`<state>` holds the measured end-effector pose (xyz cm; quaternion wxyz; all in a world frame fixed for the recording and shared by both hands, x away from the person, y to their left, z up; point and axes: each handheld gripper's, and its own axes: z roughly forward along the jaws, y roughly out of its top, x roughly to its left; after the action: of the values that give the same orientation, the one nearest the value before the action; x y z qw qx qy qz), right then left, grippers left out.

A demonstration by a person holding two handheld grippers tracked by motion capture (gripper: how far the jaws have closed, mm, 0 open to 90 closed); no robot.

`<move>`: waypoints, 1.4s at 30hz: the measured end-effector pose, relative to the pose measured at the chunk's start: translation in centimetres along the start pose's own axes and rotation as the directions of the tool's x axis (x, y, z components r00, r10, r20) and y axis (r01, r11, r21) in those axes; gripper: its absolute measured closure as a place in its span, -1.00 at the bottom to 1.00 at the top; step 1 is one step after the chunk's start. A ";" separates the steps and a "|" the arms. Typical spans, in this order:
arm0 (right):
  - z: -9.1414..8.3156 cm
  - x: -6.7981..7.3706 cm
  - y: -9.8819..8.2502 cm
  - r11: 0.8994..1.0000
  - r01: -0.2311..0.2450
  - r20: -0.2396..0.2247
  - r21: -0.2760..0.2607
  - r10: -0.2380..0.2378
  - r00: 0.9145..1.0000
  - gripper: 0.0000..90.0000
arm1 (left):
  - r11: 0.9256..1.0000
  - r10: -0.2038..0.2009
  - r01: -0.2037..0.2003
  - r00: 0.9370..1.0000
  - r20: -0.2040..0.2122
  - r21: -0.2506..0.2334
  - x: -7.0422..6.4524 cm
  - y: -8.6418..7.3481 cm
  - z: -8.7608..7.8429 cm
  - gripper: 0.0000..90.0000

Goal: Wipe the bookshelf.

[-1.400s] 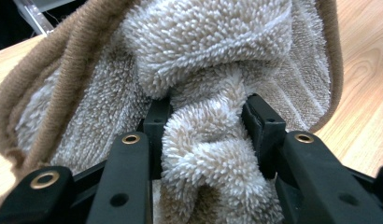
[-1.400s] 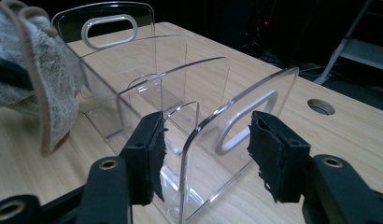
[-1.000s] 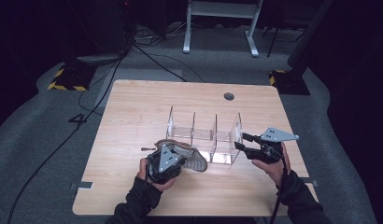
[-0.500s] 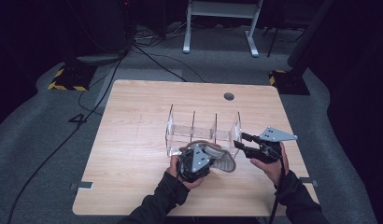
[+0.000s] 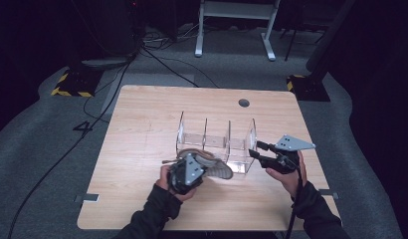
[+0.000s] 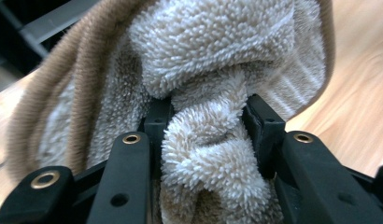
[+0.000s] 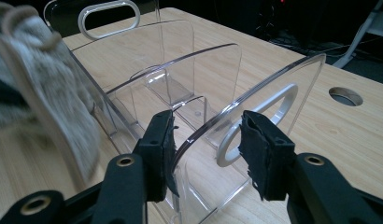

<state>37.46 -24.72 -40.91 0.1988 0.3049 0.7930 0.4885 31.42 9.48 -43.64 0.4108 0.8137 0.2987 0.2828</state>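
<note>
Fleecy slipper (image 6: 213,93) pinched between left jaws; right jaws spread astride clear rack's (image 7: 255,93) end wall

We see a fluffy beige terry-cloth slipper (image 6: 213,60), a glossy clear plastic rack (image 7: 199,88), and a matt pale wood desk (image 5: 142,114).

One fuzzy slipper (image 5: 212,167), one clear acrylic rack (image 5: 217,137) with three compartments, and two claws on one table (image 5: 142,124).

Dim room; overhead light brightens the wooden table (image 5: 142,129). The slipper (image 7: 45,79) is blurred left of the right gripper (image 7: 206,154). Glare streaks the clear organizer (image 7: 255,93).
</note>
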 end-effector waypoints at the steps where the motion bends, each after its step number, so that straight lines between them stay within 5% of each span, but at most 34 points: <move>1: 0.0 0.0 0.0 1.000 0.000 -0.002 -0.001 0.000 1.000 0.23 | 1.000 -0.022 0.022 1.000 -0.010 -0.004 0.7 -0.3 -0.7 0.34; 7: 0.0 -0.1 0.0 1.000 -0.008 -0.008 0.004 0.008 1.000 0.23 | 0.995 -0.104 0.104 0.991 -0.083 -0.004 3.8 -2.2 -2.9 0.34; 11: 0.0 0.0 0.0 1.000 -0.008 -0.005 0.005 0.008 1.000 0.23 | 0.996 -0.086 0.086 0.994 -0.066 -0.011 3.6 -2.1 -2.4 0.33; 16: 0.0 0.0 0.0 1.000 -0.008 0.000 0.006 0.008 1.000 0.23 | 0.997 -0.076 0.075 0.997 -0.029 -0.022 1.6 -1.0 -0.8 0.33; 20: 0.0 0.1 0.1 1.000 -0.007 0.002 0.008 0.007 1.000 0.23 | 1.000 -0.005 0.006 1.000 0.011 -0.022 -0.8 0.3 0.7 0.33; 27: 0.1 0.1 0.2 1.000 -0.004 0.002 0.012 0.004 1.000 0.23 | 0.999 0.003 0.001 0.994 0.110 -0.038 -6.0 3.1 5.3 0.33; 33: 0.2 0.0 0.3 1.000 -0.017 0.005 0.015 0.017 1.000 0.27 | 0.999 0.002 0.005 0.992 0.125 -0.052 -9.1 5.0 7.9 0.33; 38: 0.3 0.0 0.3 1.000 -0.019 0.007 0.015 0.019 1.000 0.27 | 0.999 0.011 -0.004 0.991 0.135 -0.048 -9.8 5.4 8.4 0.33; 42: 0.2 0.0 0.3 1.000 -0.013 0.010 0.017 0.013 1.000 0.27 | 0.999 0.011 -0.004 0.988 0.151 -0.046 -9.1 5.2 8.1 0.35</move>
<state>37.69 -24.43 -40.73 0.1969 0.3139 0.7943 0.4814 32.43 -3.60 -45.26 0.4495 0.8243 0.2572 0.2286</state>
